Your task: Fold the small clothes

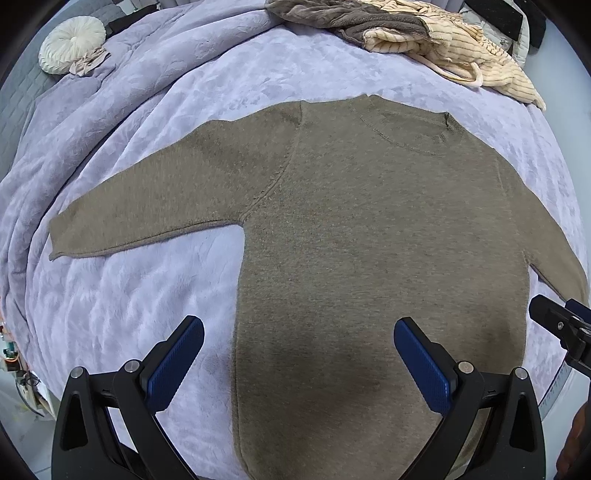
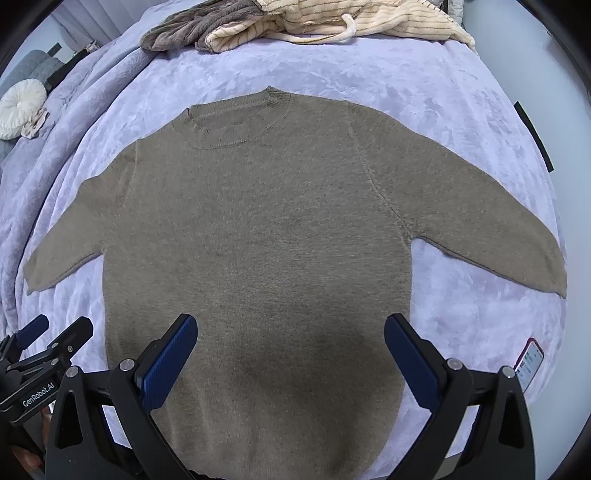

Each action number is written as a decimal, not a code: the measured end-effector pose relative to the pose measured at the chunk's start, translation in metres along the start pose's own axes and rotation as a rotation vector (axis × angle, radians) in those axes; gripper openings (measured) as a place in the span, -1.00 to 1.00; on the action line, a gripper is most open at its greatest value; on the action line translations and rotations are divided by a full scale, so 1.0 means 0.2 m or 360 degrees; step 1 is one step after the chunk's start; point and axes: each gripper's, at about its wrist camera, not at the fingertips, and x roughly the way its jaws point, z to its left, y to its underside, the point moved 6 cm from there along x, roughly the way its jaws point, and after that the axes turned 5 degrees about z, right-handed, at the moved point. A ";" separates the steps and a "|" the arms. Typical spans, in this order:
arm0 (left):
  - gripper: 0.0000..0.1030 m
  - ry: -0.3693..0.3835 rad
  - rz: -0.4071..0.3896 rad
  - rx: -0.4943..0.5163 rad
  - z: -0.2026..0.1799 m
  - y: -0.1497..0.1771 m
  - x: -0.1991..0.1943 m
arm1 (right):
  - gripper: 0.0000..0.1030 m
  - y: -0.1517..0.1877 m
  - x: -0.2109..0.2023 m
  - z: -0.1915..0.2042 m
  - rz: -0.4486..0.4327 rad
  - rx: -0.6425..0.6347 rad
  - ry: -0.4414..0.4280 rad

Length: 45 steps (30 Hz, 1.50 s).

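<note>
Both grippers hover wide apart with nothing in them: left gripper and right gripper over the hem of a brown sweater, spread flat on the lavender bed. Left one's body reads "GenRobot.AI". A phone lies at right. Crumpled clothes sit farthest back.

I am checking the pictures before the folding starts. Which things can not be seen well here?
- Sweater bottom hem: cut off by the lower edge and gripper frames in both views.
- Right sleeve cuff: in the left wrist view, cut off at the picture edge.
- Phone: half hidden by the right gripper; screen text too small.
- Pile of clothes: cut off at the top edge; pieces cannot be counted.
</note>
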 end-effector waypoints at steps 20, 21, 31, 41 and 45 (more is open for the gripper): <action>1.00 0.0164 -0.0002 -0.0114 0.20 -0.04 0.30 | 0.97 0.01 0.29 0.21 0.0042 -0.0090 -0.0062; 1.00 0.0173 -0.0005 -0.0128 0.23 -0.05 0.32 | 0.97 0.02 0.30 0.23 0.0048 -0.0095 -0.0072; 1.00 0.0251 -0.0175 -0.0557 0.85 -0.16 0.52 | 0.97 0.12 0.44 0.54 0.0052 -0.0302 -0.0154; 0.93 0.0609 -0.0438 -0.1149 1.47 -0.21 0.62 | 0.97 0.18 0.50 0.88 0.0050 -0.0471 -0.0299; -0.44 0.0543 -0.0475 -0.1223 1.55 -0.23 0.63 | 0.97 0.22 0.49 0.95 0.0048 -0.0515 -0.0324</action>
